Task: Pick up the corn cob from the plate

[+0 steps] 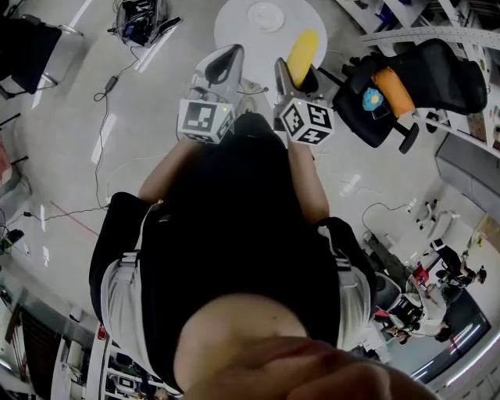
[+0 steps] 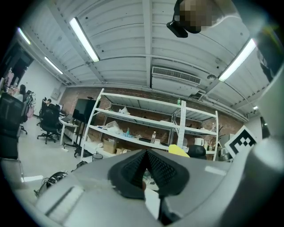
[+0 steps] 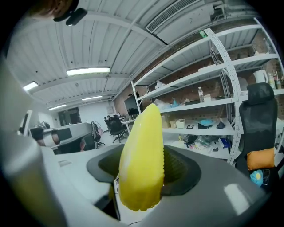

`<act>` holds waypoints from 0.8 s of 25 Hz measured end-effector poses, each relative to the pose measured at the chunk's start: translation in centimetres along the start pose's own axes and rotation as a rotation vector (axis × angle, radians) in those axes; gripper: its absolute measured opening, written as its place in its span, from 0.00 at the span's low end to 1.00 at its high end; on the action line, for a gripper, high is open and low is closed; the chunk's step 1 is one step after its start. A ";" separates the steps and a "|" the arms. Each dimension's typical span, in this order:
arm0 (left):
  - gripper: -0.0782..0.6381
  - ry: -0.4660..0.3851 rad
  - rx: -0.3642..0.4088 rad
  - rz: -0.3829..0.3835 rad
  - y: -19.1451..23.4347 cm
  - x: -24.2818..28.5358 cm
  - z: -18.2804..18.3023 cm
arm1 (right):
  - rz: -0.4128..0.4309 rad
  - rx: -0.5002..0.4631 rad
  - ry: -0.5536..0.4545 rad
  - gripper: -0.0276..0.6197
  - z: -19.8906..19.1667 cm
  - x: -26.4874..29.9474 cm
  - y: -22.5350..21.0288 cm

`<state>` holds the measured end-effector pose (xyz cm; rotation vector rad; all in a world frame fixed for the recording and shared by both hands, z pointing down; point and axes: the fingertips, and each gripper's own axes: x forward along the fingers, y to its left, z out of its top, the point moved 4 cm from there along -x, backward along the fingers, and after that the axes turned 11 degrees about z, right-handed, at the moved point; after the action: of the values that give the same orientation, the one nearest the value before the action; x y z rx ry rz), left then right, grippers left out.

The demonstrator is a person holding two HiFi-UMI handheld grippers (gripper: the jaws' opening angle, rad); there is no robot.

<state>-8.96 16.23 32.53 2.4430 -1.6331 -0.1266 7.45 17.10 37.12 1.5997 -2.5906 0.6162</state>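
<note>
Jaws of the right gripper (image 1: 291, 76) are seen clamped on the corn cob (image 1: 302, 51), with the pads pressed against its two sides at a middling spread. In the right gripper view the yellow cob (image 3: 142, 164) is gripped near its thick end, and its tapered tip is pointed toward 12 o'clock, well beyond the jaw tips. The jaws of the left gripper (image 1: 224, 64) are brought together at their tips, and nothing is held between the black ribbed pads (image 2: 162, 170).

In the head view both grippers are held out in front of the person, side by side. The left one sits at 9 o'clock of the right, and a marker cube (image 1: 306, 121) is carried on each. The cob is held in the air, apart from the white plate (image 1: 266, 16), which lies at 11 o'clock of it on a round white table (image 1: 230, 31). A black office chair (image 1: 426, 78) with an orange cushion (image 1: 393, 90) is found at 3 o'clock of the cob, on the grey floor (image 1: 70, 141).

In the left gripper view the cob's yellow tip (image 2: 178, 150) is seen at 2 o'clock of the closed jaws, before white shelving (image 2: 146, 128).
</note>
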 end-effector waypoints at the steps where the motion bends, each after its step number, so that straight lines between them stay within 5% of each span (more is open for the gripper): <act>1: 0.12 -0.001 0.000 -0.001 -0.1 -0.1 0.0 | 0.005 -0.005 -0.008 0.45 0.2 -0.4 0.2; 20: 0.12 0.012 0.026 0.004 -1.3 1.7 -0.4 | 0.070 -0.035 -0.090 0.45 3.5 -3.4 0.2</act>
<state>-7.04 15.21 32.72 2.4545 -1.6451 -0.0903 9.49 18.86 32.99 1.5674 -2.7161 0.5118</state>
